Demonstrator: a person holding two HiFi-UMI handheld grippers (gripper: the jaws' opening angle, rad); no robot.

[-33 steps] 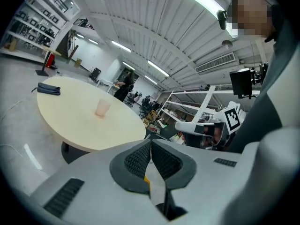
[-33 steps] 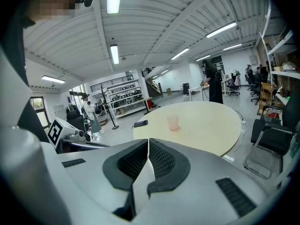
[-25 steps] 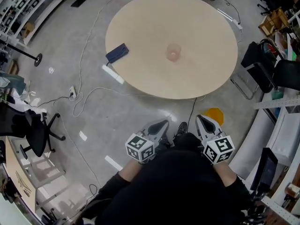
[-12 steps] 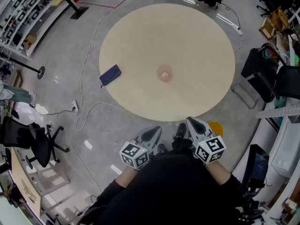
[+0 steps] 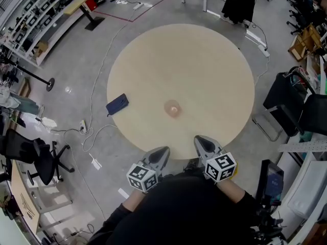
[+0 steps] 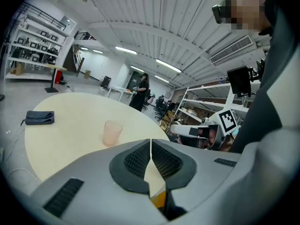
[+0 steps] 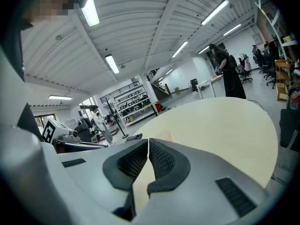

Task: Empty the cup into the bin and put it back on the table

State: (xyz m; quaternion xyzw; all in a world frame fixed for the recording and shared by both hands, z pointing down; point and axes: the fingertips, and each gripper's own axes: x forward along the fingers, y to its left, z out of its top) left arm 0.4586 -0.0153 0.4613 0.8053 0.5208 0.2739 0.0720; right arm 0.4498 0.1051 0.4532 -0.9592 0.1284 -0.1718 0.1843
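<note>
The translucent pink plastic cup stands upright on the round beige wooden surface, ahead of both grippers and between their lines, held by neither. The left gripper and the right gripper each have their jaws pressed together on nothing, tips at the near rim. I judge the task either not begun or already finished: what is in the cup cannot be told, and no bin shows. Bare surface lies all round the cup, which sits well in from the rim. A dark blue fabric pouch sits well off to the left gripper's left, at the edge.
</note>
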